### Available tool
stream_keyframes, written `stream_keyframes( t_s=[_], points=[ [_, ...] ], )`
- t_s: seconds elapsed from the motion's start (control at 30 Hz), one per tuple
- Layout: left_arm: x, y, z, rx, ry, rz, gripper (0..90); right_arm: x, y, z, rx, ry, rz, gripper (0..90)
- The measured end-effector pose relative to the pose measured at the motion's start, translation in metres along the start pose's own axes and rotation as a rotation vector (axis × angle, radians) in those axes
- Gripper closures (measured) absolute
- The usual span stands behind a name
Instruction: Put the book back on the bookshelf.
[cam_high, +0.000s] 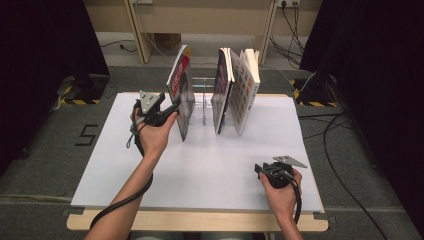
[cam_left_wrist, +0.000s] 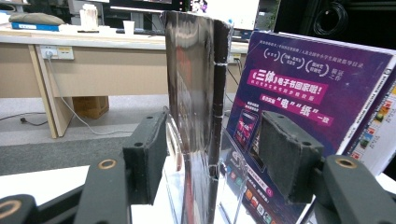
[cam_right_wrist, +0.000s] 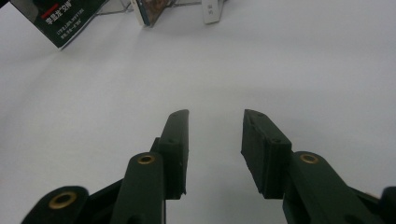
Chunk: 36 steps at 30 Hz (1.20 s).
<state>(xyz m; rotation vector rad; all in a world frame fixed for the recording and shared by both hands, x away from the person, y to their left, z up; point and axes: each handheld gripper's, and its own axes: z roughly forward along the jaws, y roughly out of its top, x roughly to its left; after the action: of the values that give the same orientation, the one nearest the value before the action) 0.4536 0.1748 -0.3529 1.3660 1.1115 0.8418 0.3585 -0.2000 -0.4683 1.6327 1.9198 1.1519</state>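
The person's left forearm (cam_high: 131, 192) reaches from the near edge toward the far left, its hand (cam_high: 155, 131) raising the left gripper (cam_left_wrist: 212, 154) with the jaws spread wide apart, pointing away to the far side. The right hand (cam_high: 281, 191) sits low at the near right, wrapped around the right gripper (cam_right_wrist: 215, 144), whose jaws stand parted with a clear gap between them and nothing in it.

Books stand upright in a clear rack (cam_high: 204, 102) on the white table (cam_high: 200, 165); cables (cam_high: 345, 145) trail across grey floor.
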Motion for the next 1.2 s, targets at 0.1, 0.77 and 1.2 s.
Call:
stream_keyframes(
  t_s=[0.1,0.77,1.2],
  points=[
    [0.000,0.001,-0.004,0.004,-0.011,0.000,40.8,0.000,0.000,0.000,0.000,0.003,0.007,62.4],
    [0.012,-0.002,-0.033,0.023,-0.051,-0.029,38.5,0.001,-0.001,0.000,0.004,0.001,0.016,62.3],
    [0.025,-0.006,-0.052,0.027,-0.049,-0.017,38.3,0.000,-0.001,-0.001,0.000,-0.002,0.013,62.3]
  ],
)
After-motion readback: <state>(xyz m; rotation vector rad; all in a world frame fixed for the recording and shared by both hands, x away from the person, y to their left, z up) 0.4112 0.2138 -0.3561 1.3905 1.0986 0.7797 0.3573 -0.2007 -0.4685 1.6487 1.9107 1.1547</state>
